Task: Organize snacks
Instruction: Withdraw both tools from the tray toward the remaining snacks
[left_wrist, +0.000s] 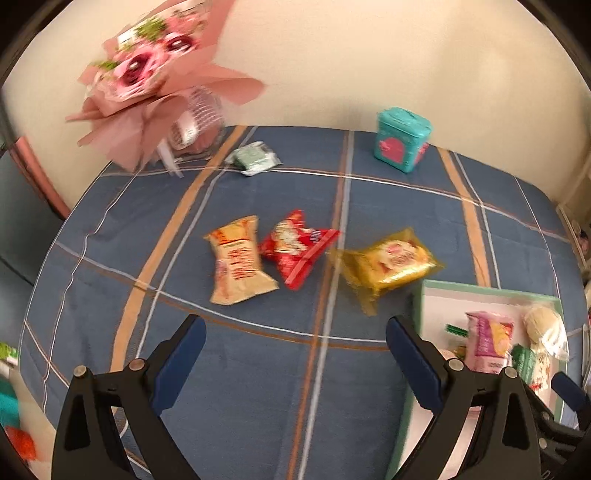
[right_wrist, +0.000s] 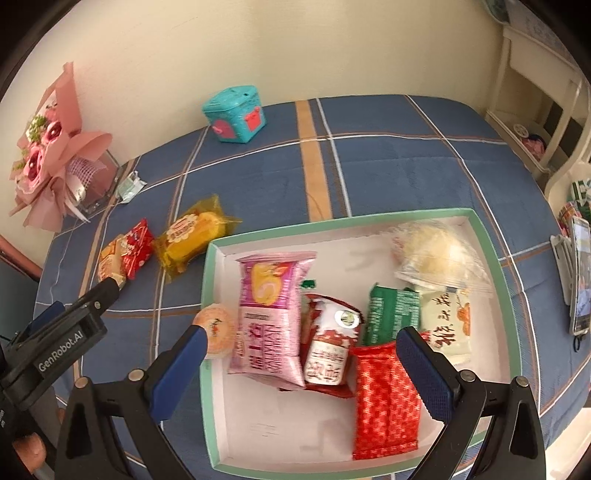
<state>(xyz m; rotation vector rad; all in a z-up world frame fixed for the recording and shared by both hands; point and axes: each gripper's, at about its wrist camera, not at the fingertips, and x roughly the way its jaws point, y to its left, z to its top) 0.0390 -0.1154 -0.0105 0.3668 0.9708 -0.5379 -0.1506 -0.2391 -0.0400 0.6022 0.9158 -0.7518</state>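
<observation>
right, left wrist view: your left gripper (left_wrist: 295, 332) hangs wide apart w/ nothing between the pads, over the blue plaid cloth (left_wrist: 258, 387). three snacks sit loose ahead: tan packet (left_wrist: 236, 262) touching the red packet (left_wrist: 295, 247), yellow packet (left_wrist: 388, 264) just beside the tray (left_wrist: 417, 314). risk, imo: tan & red touch, so closing on one could drag or pinch the other; the crinkly film may slip too.

right wrist view: your right gripper (right_wrist: 303, 354) is spread wide too, gripping nothing, over the tray's contents: pink packet (right_wrist: 271, 317), red checkered packet (right_wrist: 386, 398), green packet (right_wrist: 391, 312), white bun bag (right_wrist: 436, 254). a round orange snack (right_wrist: 218, 328) sits at the tray's left rim, can't tell if in or out; a bump from the finger could knock it off.
</observation>
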